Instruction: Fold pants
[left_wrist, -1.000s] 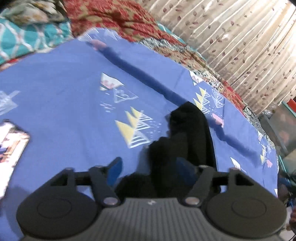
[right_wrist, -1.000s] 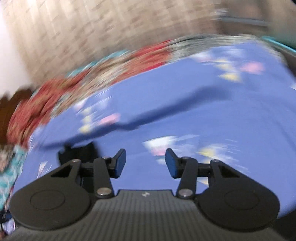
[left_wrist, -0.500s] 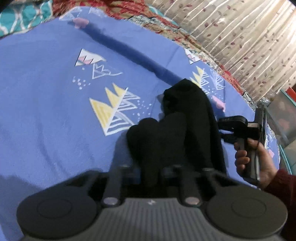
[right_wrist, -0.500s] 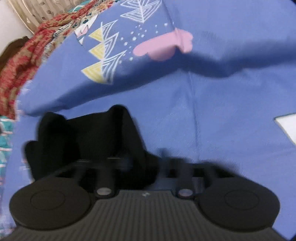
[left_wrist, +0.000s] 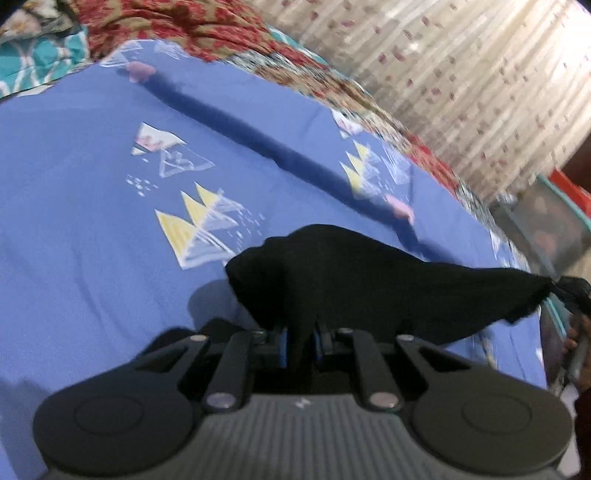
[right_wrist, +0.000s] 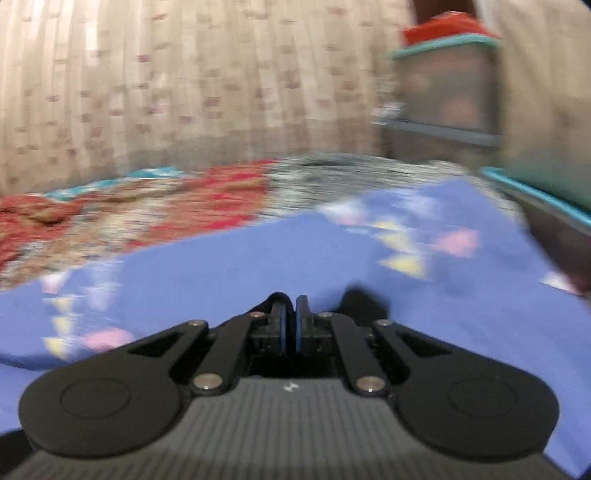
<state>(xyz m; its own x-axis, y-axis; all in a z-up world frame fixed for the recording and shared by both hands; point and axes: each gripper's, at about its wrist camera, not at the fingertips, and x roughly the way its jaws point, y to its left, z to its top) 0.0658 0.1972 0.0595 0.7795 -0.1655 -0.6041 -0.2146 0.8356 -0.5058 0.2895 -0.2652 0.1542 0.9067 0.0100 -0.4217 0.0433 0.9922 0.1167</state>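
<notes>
The black pants (left_wrist: 369, 280) hang stretched above the blue bedsheet (left_wrist: 92, 221) with its triangle prints. My left gripper (left_wrist: 299, 339) is shut on one end of the fabric, which bunches up between the blue pads. The other end gathers into a tight bunch at my right gripper (left_wrist: 570, 291), held by a hand (left_wrist: 576, 332) at the right edge. The right wrist view is blurred. In it the right gripper (right_wrist: 290, 325) is shut, its pads nearly together, and bits of the black pants (right_wrist: 364, 301) show just beyond them over the bedsheet (right_wrist: 258, 266).
A red patterned blanket (left_wrist: 207, 29) lies along the sheet's far edge, with a leaf-print curtain (left_wrist: 461, 74) behind it. A clear storage box with a teal lid (right_wrist: 447, 85) stands at the right. A teal patterned cloth (left_wrist: 33, 62) sits at the top left.
Both grippers closed on the black pants. The pants went from a heap on the sheet to a raised span between them. The right gripper swung away and now faces the curtain.
</notes>
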